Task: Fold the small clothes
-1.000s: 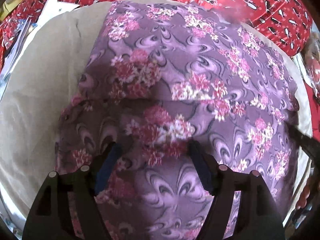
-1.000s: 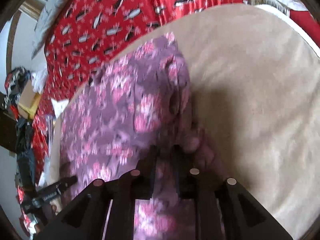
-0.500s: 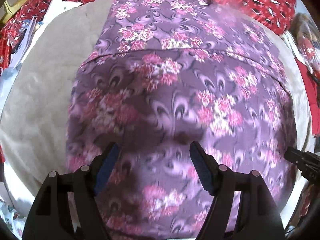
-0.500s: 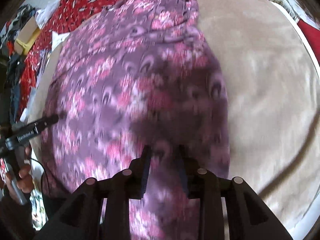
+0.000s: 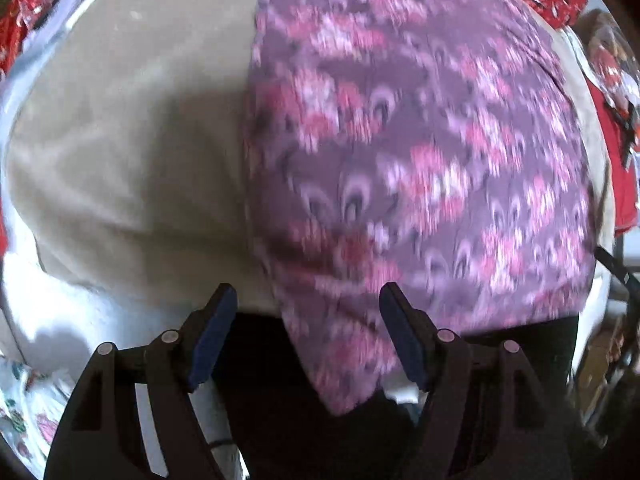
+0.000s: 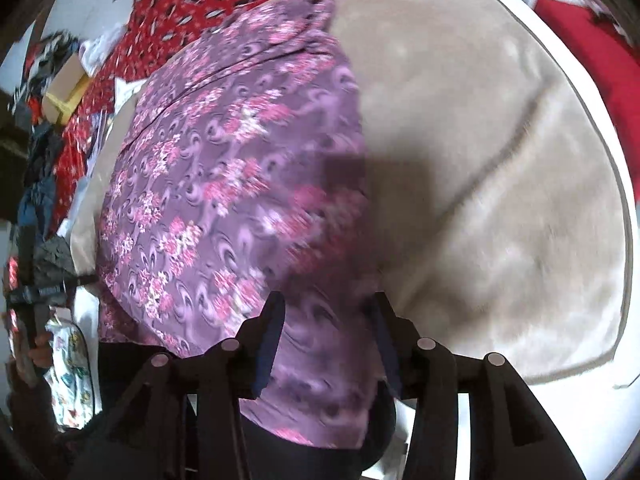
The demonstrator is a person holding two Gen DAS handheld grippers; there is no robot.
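Observation:
A purple garment with pink flowers [image 5: 420, 152] lies flat on a beige cushion [image 5: 132, 152]; its near edge hangs over the cushion's front. It also shows in the right wrist view [image 6: 224, 184]. My left gripper [image 5: 308, 320] is open, pulled back over the front edge, with the garment's hanging corner between its fingers but untouched. My right gripper [image 6: 326, 328] is open, its fingers either side of the garment's near right corner, not clamped.
The beige cushion [image 6: 500, 168] rests on a white surface [image 6: 600, 412]. Red patterned fabric [image 6: 192, 4] lies behind. A cardboard box [image 6: 64, 88] and clutter sit at far left. The person's dark clothing [image 5: 280, 408] is just below the grippers.
The garment was spread and flattened. My right gripper opened and let go of the fabric. Both grippers pulled back toward the cushion's front edge; the left one shifted left.

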